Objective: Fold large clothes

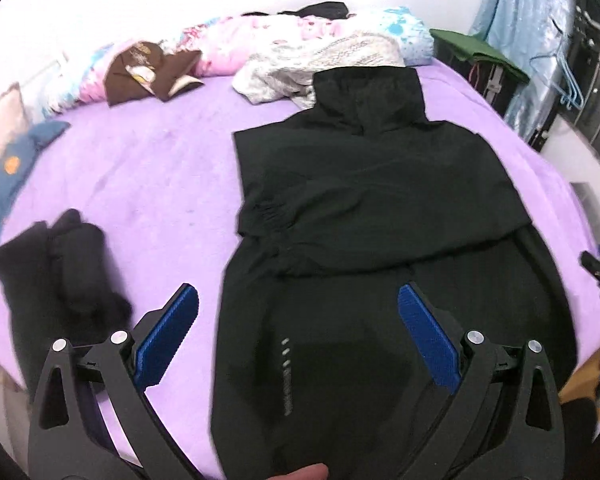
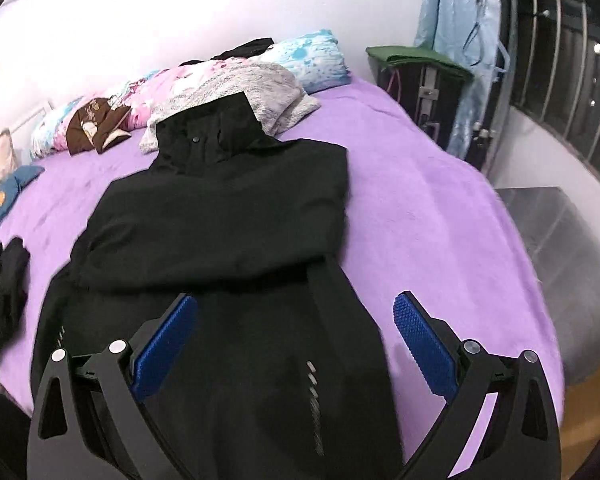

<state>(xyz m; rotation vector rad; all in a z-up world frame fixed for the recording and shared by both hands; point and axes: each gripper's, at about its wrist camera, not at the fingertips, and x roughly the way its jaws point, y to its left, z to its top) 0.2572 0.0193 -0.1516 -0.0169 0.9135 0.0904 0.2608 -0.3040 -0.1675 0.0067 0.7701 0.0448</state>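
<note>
— Black jacket (image 1: pixel 380 208) is spread on the purple bedspread (image 1: pixel 148 176), collar toward the far pillows, hem toward me. Both sleeves look folded across the chest; the lower body still lies flat and unfolded.

— And your grippers?

— My left gripper (image 1: pixel 298 320) hangs over the hem with its jaws spread wide and nothing between the blue pads (image 1: pixel 172 332). My right gripper (image 2: pixel 296 324) is the same: released, empty, above the jacket's right side.

— What could spoil it from here?

— I judge the fabric to be slick. If I pinch only the top layer at the hem, the lower layer may stay behind and the fold could come out skewed. Dragging the hem instead of lifting it could pull the crossed sleeves out of place. Uneven grips, one higher than the other, would probably twist the fold line.

— Room to work?

— On the left, a dark bundle of clothes (image 1: pixel 60 264) lies near the jacket's edge, so a wide sweep could snag it. On the right, the bedspread runs clear to the bed's edge, with floor beyond. At the far end, the collar touches a grey knit garment (image 2: pixel 260 92), so I have little spare room there.
</note>
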